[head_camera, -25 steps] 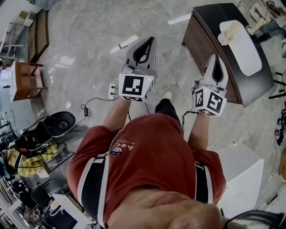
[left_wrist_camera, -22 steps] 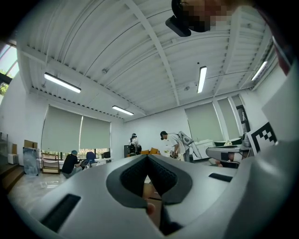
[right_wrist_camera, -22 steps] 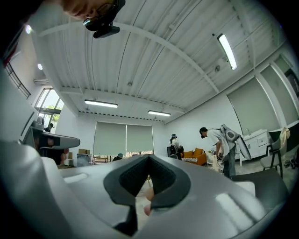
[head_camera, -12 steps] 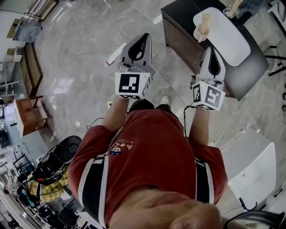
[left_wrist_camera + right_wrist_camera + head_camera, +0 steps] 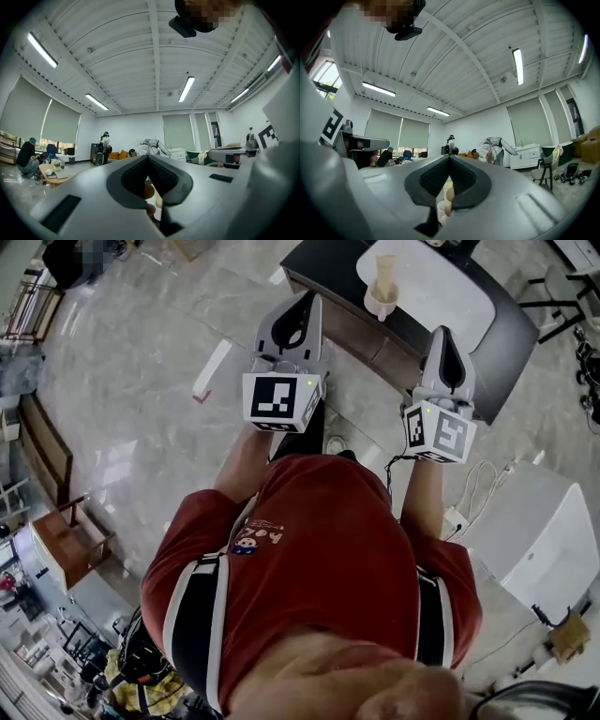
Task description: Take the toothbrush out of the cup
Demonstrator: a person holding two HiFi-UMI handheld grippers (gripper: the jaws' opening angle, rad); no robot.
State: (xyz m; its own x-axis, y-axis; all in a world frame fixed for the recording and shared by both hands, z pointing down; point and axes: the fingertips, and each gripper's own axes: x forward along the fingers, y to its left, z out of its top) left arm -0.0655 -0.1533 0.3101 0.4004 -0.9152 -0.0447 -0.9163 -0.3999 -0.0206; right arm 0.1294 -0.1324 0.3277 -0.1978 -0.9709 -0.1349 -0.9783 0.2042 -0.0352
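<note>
Standing short of the small pale round cup [image 5: 382, 302], both tools are pressed together with nothing pinched. The left tool [image 5: 307, 298] is held to the cup's near left and the right tool [image 5: 445, 332] to its near right, each clear of it and pointing roughly level.

Beyond them, the cup sits on the near end of a white oval tray [image 5: 441, 292], which lies on a dark rectangular counter [image 5: 511, 343]. Nothing steadies the cup.

The beige straight-handled toothbrush [image 5: 384, 268] stands inside the cup. Its long axis is close to upright and its free end rises well above the rim. Which end carries the bristles cannot be made out.

Risks noted:
- A tool arriving with its jaws together would strike the handle rather than take it, and could topple the cup.
- A pull across the cup instead of along the handle would likely drag or tip it, as it looks light.
- A pinch high on the handle may let the toothbrush pivot and slip.
</note>
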